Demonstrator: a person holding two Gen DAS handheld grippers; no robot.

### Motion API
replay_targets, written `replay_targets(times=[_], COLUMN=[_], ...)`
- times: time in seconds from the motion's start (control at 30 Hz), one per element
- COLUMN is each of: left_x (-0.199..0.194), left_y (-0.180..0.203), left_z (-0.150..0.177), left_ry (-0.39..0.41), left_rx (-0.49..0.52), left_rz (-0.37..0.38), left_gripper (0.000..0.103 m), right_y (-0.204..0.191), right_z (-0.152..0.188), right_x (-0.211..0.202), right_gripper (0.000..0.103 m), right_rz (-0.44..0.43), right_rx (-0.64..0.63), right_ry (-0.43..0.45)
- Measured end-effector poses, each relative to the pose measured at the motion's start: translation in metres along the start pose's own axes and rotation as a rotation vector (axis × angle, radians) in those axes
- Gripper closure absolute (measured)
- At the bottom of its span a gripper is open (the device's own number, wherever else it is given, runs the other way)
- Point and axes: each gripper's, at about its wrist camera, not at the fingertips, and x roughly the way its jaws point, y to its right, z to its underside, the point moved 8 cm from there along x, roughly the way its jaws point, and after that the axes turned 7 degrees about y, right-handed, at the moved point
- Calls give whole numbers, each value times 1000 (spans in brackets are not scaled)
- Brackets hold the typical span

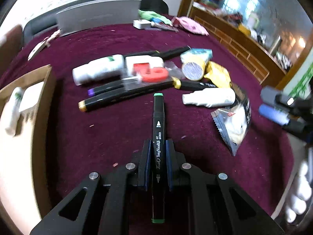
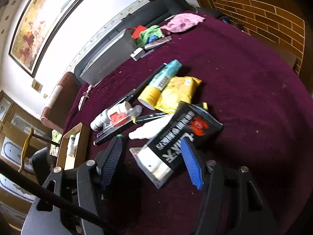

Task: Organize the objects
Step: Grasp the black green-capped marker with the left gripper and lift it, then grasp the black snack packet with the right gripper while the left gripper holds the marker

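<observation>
Black art marker (image 1: pixel 158 129) is pinched lengthwise by the left gripper (image 1: pixel 158 164) and may swivel; the spread right gripper (image 2: pixel 151 158) straddles a slippery snack packet (image 2: pixel 176 139), probably unstable.

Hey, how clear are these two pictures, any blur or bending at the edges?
Left wrist view: the held marker is sharp, its lettering readable, while the pile behind and the box smear. Right wrist view: crisper, the black packet legible. Both bow straight lines, like the brick wall.
</observation>
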Motion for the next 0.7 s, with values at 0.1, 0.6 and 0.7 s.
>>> replay_targets(times=[0.1, 0.6, 0.7], left_x=[-19, -59, -65], left_y=[-9, -27, -39], left_z=[2, 3, 5], left_ry=[37, 125, 137], left_rx=[-39, -125, -152], left_rz=[19, 87, 82], left_gripper=[92, 92, 92], right_y=[7, 16, 15], right_z=[5, 18, 20], right_x=[1, 41, 42], right_gripper=[41, 41, 56], right_rz=[23, 162, 143], right_rx=[33, 178, 176], right_ry=[-8, -57, -53])
